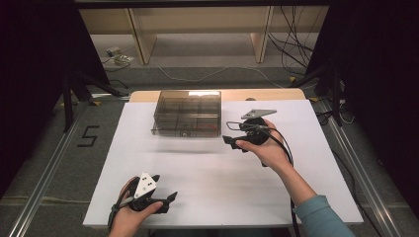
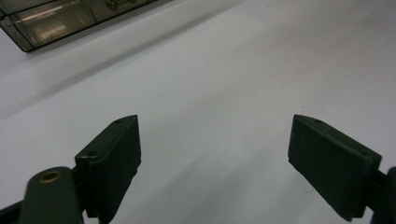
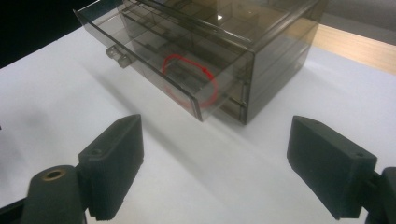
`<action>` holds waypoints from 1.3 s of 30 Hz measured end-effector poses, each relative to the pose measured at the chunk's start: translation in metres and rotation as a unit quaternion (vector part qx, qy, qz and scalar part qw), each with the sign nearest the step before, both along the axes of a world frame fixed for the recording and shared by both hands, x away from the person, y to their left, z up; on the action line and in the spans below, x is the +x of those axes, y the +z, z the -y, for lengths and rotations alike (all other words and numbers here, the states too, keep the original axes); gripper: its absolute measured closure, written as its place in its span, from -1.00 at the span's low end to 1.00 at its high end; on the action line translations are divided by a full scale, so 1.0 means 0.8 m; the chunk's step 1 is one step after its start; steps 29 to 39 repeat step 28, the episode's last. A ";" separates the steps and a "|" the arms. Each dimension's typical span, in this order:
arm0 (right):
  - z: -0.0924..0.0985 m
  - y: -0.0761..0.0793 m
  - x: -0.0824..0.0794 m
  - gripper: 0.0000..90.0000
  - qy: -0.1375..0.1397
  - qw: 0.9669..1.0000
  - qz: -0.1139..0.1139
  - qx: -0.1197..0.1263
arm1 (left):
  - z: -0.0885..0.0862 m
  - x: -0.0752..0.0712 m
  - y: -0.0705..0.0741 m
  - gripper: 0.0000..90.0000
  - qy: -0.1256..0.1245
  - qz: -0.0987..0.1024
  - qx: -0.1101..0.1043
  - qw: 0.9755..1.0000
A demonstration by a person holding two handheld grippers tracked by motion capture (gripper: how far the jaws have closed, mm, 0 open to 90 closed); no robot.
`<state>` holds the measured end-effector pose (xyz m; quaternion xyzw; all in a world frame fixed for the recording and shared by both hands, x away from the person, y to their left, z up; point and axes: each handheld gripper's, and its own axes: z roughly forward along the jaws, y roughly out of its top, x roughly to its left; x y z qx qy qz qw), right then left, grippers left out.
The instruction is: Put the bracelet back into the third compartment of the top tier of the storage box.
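Two grippers stand wide open and empty: my right gripper (image 1: 232,142) hovers just right of the smoky drawer box (image 1: 187,113) at the far middle, its drawer (image 3: 154,70) part-open holding a red ring (image 3: 190,80); next, I judge, pushing it shut, my left gripper (image 1: 170,198) idle near-left.

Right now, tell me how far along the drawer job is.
Done: one drawer of the smoky clear drawer box stands pulled partway out, with a red ring visible inside. In hand: nothing; the right tongs hover open beside the box, and the left tongs sit open near the table's front edge. Left: probably dealing with the ring or the drawer.
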<state>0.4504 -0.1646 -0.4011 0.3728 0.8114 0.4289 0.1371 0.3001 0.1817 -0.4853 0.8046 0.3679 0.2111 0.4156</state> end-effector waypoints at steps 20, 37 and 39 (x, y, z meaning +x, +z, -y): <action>0.104 -0.045 -0.088 -0.53 -0.026 1.000 0.017 0.001 | 0.003 -0.001 -0.002 -0.63 -0.007 0.001 -0.005 1.000; 0.144 -0.067 -0.140 -0.50 -0.043 0.999 0.020 0.006 | 0.012 -0.002 0.000 -0.64 -0.023 0.006 -0.012 1.000; 0.144 -0.067 -0.140 -0.50 -0.043 0.999 0.020 0.006 | 0.012 -0.002 0.000 -0.64 -0.023 0.006 -0.012 1.000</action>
